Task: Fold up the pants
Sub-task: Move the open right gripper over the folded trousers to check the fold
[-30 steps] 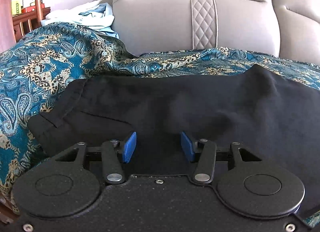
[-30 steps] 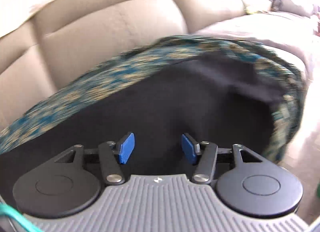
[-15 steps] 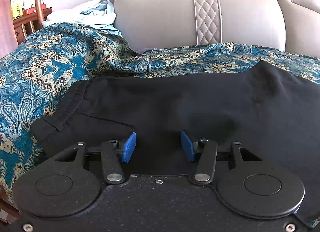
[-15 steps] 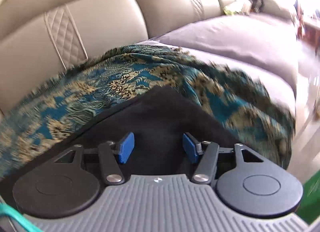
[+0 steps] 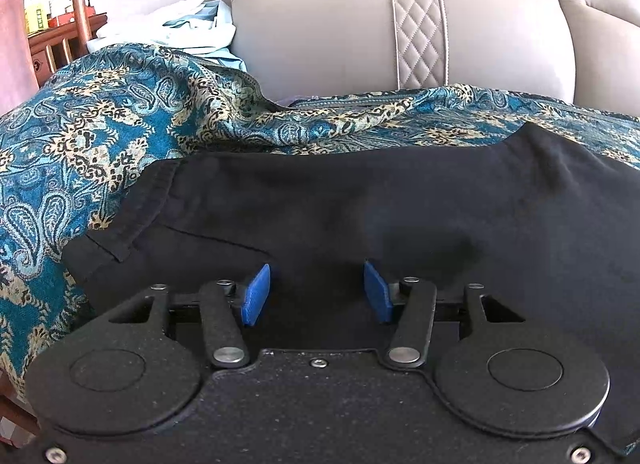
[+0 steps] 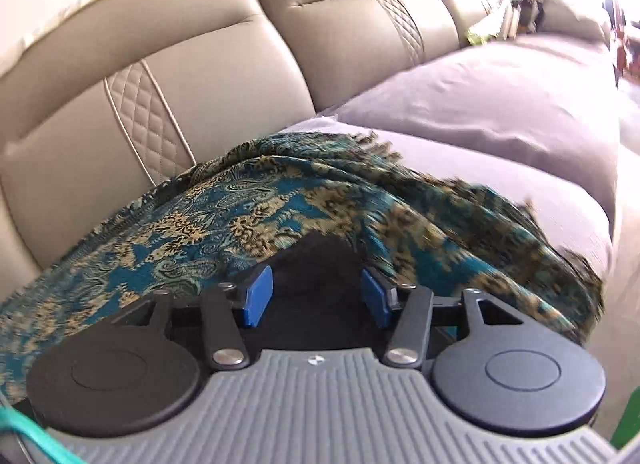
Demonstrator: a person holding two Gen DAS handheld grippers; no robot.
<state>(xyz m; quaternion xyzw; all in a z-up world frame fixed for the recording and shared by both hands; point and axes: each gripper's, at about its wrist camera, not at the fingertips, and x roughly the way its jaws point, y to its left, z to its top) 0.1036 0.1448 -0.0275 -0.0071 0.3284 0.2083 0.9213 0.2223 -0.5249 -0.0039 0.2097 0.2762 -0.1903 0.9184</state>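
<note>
Pants (image 5: 400,203) black, soft, limp, flat on paisley throw (image 5: 80,151) over sofa.
Left gripper (image 5: 316,292) spread above them; right gripper (image 6: 316,292) spread at their corner. Grab waistband at 9 o'clock.

Daylight from ahead and to the right blows out the far upper right corner in the right wrist view, where the patterned throw (image 6: 460,215) smears with motion blur, while the left view is sharp and evenly lit, with a soft shadow on the black pants (image 5: 420,236) and fisheye bending at the edges.
</note>
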